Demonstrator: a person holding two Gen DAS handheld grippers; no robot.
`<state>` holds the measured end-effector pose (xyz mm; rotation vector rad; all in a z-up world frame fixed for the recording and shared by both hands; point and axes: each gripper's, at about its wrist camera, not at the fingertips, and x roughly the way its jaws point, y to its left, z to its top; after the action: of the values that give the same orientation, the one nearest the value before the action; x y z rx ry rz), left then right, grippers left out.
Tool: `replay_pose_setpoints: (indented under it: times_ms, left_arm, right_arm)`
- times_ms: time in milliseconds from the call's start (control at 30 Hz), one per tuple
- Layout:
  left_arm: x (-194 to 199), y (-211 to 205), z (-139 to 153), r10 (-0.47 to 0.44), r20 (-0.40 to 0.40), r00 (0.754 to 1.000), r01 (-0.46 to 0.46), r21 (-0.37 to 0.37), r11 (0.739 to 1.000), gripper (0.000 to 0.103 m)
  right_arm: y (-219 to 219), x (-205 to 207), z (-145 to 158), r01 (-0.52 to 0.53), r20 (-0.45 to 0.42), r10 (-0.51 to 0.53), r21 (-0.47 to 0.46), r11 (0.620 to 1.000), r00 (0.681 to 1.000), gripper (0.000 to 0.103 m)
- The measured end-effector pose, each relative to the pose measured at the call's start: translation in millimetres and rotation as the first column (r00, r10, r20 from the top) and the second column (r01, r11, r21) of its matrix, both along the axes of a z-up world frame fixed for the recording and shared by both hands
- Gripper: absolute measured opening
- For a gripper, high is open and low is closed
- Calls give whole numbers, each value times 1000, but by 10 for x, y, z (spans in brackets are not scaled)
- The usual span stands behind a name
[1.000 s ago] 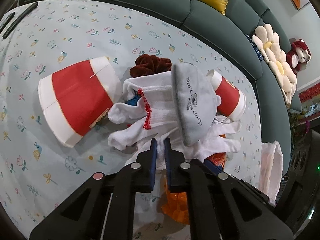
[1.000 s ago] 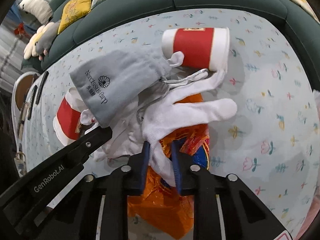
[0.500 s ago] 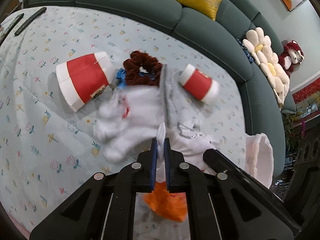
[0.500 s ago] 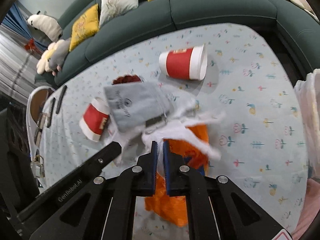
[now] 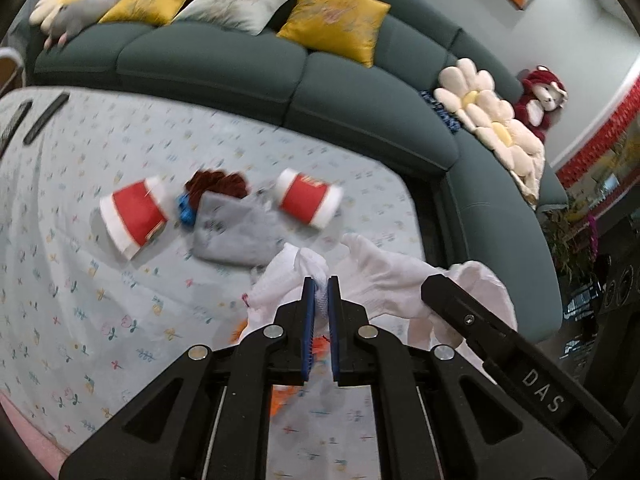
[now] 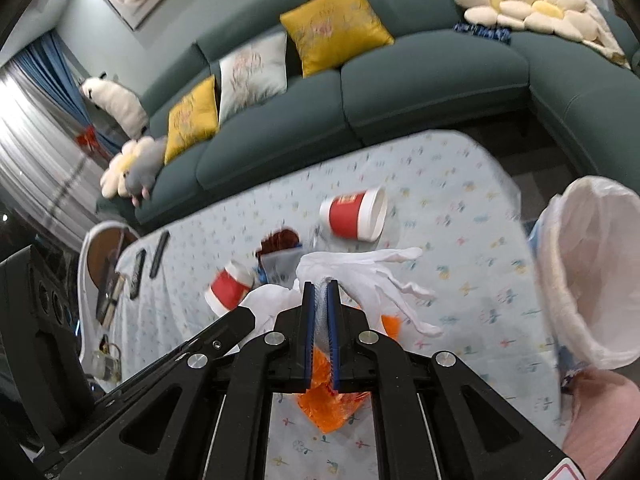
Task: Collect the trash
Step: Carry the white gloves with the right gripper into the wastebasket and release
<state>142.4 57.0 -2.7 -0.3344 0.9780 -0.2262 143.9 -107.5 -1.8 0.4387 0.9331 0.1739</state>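
My left gripper (image 5: 320, 282) is shut on a white glove (image 5: 288, 276) and holds it above the table. My right gripper (image 6: 320, 286) is shut on another white glove (image 6: 372, 268), also lifted, fingers spread to the right. Two red paper cups (image 5: 134, 216) (image 5: 310, 200) lie on their sides on the flowered tablecloth (image 5: 100, 312). A grey pouch (image 5: 236, 232), a dark red scrunchie (image 5: 218, 184) and a blue item (image 5: 185, 210) lie between them. An orange wrapper (image 6: 332, 404) lies under the grippers.
A white-lined bin (image 6: 592, 272) stands off the table's right edge. Two dark remotes (image 5: 46, 118) lie at the far left. A green sofa (image 5: 240, 64) with cushions wraps the far and right sides. The right gripper's body (image 5: 520, 368) is close beside my left.
Both grippers have risen well above the table, each lifting a white glove off the pile. The grey pouch slid off and now lies on the cloth between the cups.
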Motion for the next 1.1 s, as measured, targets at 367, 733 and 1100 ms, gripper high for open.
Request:
replay_pose_setpoints:
  times_ms: [367,733,1100]
  left_arm:
    - [-136,-920,493,-161,108,981,158,37,987,6]
    - [-216,-1956,561,-331,122,936,325,62,944,6]
    - [-189,-2685,400,-442,88,893,437,71,897,6]
  right_arm:
    - [-879,-343,441,134,113,-133,2,991,985,6]
    - [-1882,-664,443,295,122,-294,8,955,948,6]
    - [-2602,-863,180,416,73,-416,10,909,906,6]
